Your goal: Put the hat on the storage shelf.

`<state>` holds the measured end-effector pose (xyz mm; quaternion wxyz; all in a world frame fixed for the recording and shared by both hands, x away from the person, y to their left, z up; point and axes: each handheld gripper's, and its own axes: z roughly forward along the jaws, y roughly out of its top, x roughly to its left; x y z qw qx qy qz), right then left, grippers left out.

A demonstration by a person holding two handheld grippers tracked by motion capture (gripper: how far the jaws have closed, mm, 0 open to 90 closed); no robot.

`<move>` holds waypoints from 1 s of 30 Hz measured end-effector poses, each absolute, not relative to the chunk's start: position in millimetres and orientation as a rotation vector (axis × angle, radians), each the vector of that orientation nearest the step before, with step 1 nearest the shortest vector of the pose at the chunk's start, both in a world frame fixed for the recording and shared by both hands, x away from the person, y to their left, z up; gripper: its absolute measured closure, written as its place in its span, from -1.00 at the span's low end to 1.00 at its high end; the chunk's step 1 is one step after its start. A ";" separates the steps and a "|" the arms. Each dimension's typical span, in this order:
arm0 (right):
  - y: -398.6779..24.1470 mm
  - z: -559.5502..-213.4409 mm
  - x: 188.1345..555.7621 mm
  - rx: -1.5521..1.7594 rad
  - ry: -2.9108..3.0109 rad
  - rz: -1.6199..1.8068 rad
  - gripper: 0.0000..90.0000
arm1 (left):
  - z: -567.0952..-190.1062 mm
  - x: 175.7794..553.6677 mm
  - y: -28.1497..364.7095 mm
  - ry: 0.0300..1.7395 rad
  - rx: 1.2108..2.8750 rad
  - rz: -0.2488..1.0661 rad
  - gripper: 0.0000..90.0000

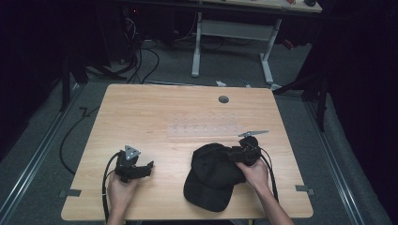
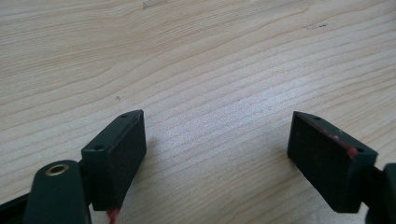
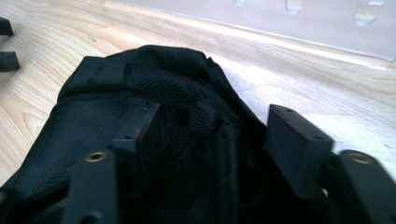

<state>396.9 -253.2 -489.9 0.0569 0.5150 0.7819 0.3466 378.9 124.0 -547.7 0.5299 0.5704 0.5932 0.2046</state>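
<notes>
Cap (image 1: 211,180) black, mesh crown crumpled, brim toward person; R gripper (image 3: 212,135) jaws parted astride crown, no pinch; L gripper (image 2: 217,158) released.

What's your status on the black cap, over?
Left tongs open over bare table. Right tongs open, jaws astride the black cap, pads not pressing. Clear plastic sheet beyond the cap, out of the way.

Lit table, dark room around you.
Your table (image 1: 155,108) is evenly bright; surroundings are near black. Glare washes the clear strip (image 3: 299,23); your close jaws look soft.
</notes>
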 end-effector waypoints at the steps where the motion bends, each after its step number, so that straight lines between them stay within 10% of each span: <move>1: -253.2 -489.9 396.9 1.562 2.371 1.051 -0.10 | -547.7 378.9 124.0 1.416 1.362 0.489 -0.56; 12: -253.2 -498.2 400.2 1.558 2.419 1.052 0.64 | -547.4 379.2 124.6 1.425 1.344 0.502 -0.48; 30: -259.6 -474.5 388.5 1.403 2.416 1.168 0.74 | -547.5 380.3 124.8 1.440 1.337 0.509 -0.54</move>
